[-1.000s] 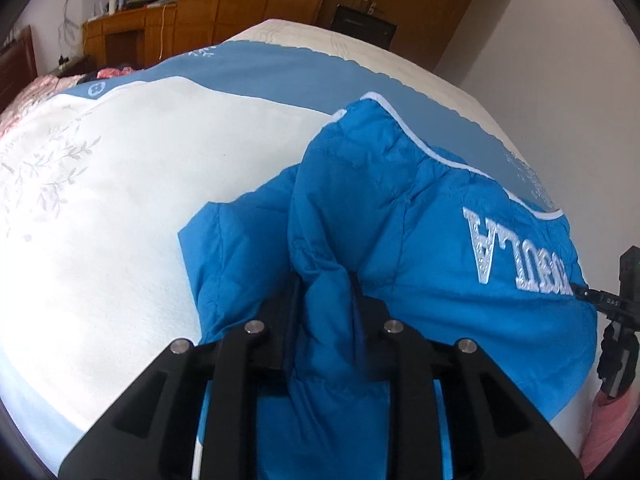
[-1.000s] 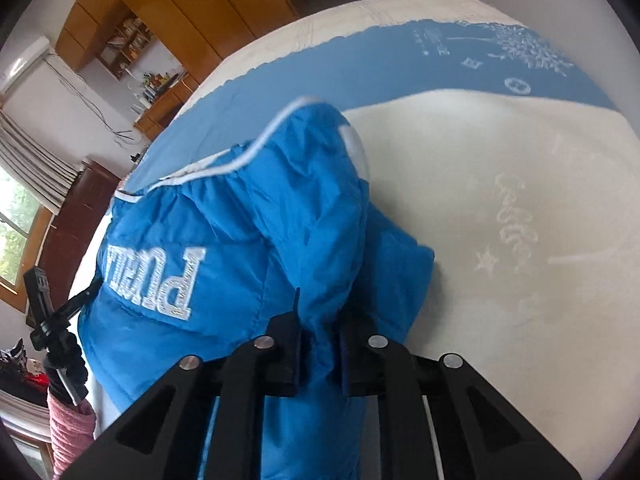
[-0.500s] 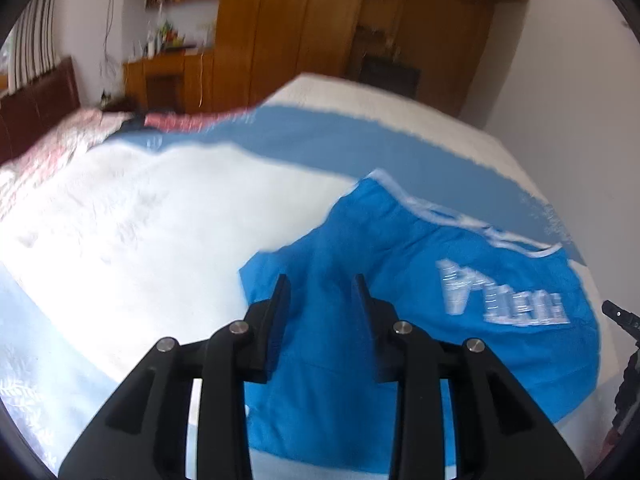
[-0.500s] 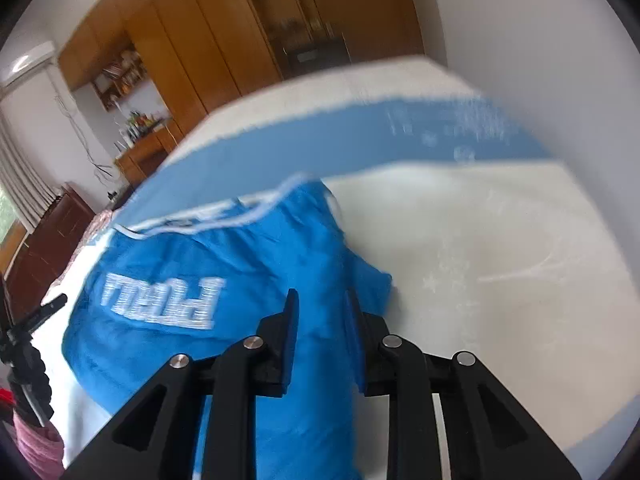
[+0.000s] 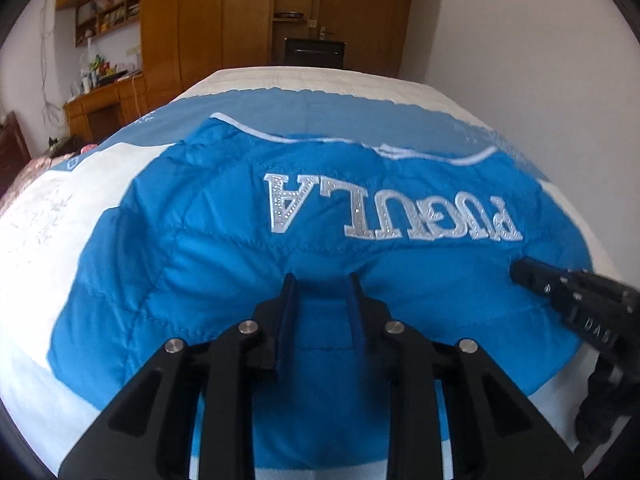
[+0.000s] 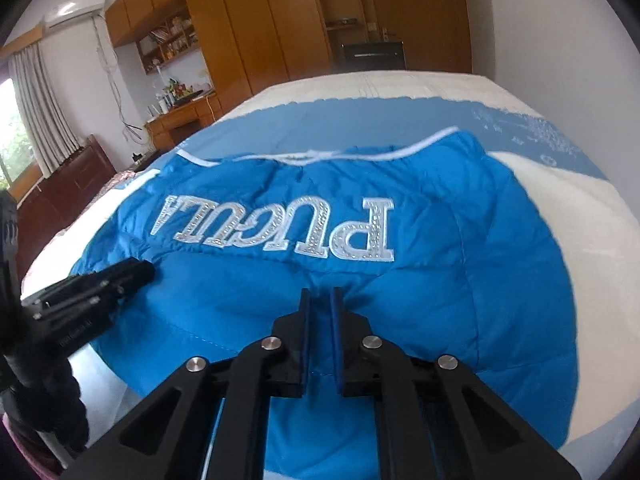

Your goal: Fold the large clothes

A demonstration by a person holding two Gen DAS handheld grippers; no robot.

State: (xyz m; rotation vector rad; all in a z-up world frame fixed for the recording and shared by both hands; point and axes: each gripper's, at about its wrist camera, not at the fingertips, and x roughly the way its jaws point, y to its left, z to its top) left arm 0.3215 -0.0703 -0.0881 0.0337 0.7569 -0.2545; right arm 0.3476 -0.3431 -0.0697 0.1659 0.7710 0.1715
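Observation:
A bright blue quilted jacket [image 5: 224, 248] with silver letters and white piping lies folded on the bed; it also shows in the right wrist view [image 6: 460, 240]. My left gripper [image 5: 322, 280] is open, its tips resting on the jacket's near part with no fabric clamped. My right gripper [image 6: 321, 296] stands with jaws narrowly apart over the jacket's near fold. The right gripper shows in the left wrist view [image 5: 568, 296], and the left gripper in the right wrist view [image 6: 100, 288], both on the jacket's near edge.
The bed [image 5: 52, 216] has a white cover with a blue band [image 6: 360, 120] beyond the jacket. A white wall [image 5: 540, 60] runs along the right side. Wooden wardrobes [image 6: 256, 28] and a desk [image 5: 108, 104] stand at the far end.
Both grippers let go of the jacket folds they held, opened, and moved back to its near edge. The jacket now lies flatter, folded, with the lettering facing me.

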